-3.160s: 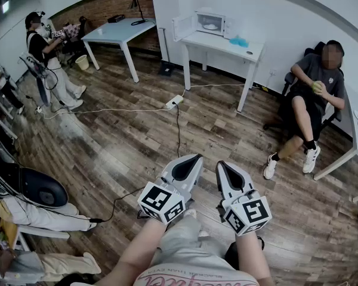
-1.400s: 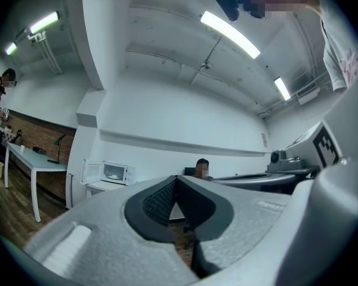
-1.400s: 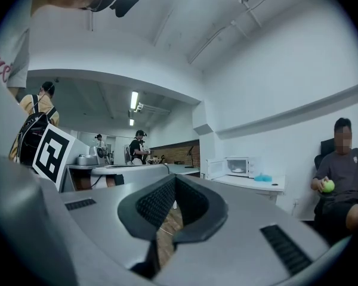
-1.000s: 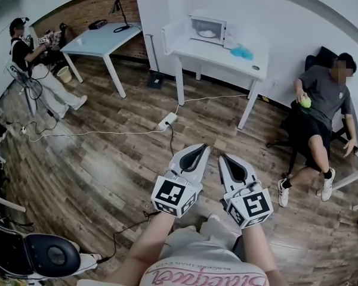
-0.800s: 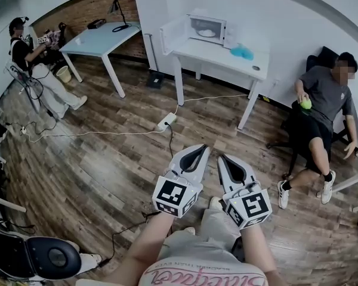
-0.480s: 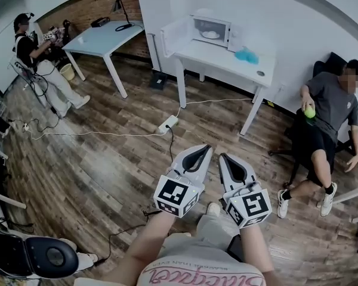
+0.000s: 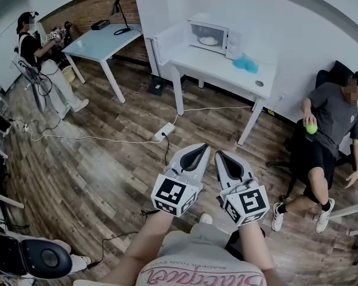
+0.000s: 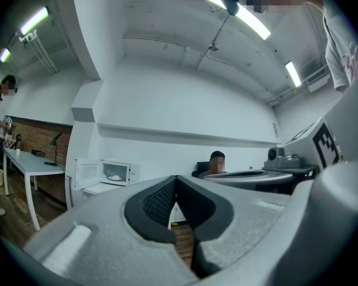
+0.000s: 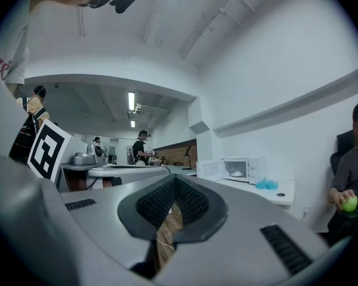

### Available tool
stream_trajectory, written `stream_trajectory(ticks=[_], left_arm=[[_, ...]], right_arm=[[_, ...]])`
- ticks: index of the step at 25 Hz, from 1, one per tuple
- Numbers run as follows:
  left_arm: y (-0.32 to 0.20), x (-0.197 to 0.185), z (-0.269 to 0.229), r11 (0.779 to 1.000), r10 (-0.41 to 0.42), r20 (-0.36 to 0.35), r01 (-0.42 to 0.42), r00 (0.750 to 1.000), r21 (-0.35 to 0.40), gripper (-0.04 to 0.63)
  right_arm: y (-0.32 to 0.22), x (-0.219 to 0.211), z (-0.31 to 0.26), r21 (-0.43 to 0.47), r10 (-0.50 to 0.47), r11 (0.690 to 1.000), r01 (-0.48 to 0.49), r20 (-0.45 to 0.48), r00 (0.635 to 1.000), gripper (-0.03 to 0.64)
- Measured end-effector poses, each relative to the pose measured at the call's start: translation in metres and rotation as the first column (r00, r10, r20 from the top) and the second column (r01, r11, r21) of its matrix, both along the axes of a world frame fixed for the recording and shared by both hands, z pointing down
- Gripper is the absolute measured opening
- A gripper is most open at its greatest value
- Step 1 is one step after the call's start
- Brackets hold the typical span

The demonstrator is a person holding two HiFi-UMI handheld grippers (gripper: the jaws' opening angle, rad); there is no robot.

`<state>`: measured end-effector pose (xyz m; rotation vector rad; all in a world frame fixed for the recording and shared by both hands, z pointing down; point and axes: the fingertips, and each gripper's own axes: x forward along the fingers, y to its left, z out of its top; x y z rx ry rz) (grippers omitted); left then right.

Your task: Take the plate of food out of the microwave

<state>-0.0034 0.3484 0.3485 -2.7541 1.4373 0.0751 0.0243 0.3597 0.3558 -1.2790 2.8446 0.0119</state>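
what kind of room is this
Probably an office or lab workspace: a white desk bearing a microwave, a second desk by a brick wall, and a power strip with cables trailing across the wood floor.

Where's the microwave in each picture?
Head view: the microwave is near the top, a little right of middle.
Left gripper view: the microwave is small, left of middle, just above the grey jaw.
Right gripper view: the microwave is right of middle, beyond the jaws.
Shared landmark: the white table that it stands on.
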Motion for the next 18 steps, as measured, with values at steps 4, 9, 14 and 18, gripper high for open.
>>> stream_trajectory(ticks=[4,9,14,18], left_arm=[[-0.024,0.019,-0.004,1.000,-0.014,-0.002,0.014,1.000,0.006,0.006],[-0.048,0.032,-0.003,0.999,-0.033,0.008,0.033,0.999,0.004,0.006],[-0.065,0.037,0.000,0.999,-0.042,0.002,0.042,0.999,-0.001,0.006],[-0.077,0.041,-0.002,0.999,-0.035,0.001,0.035,0.999,0.008,0.006]], right_arm=[[-0.026,0.019,-0.004,0.002,-0.010,1.000,0.010,-0.003,1.000,0.011],[-0.053,0.034,-0.003,0.004,-0.021,1.000,0.021,-0.007,1.000,0.011],[-0.066,0.035,-0.001,0.014,-0.037,0.999,0.038,-0.043,0.998,0.009],[-0.078,0.037,-0.005,0.024,-0.030,0.999,0.031,-0.029,0.999,0.011]])
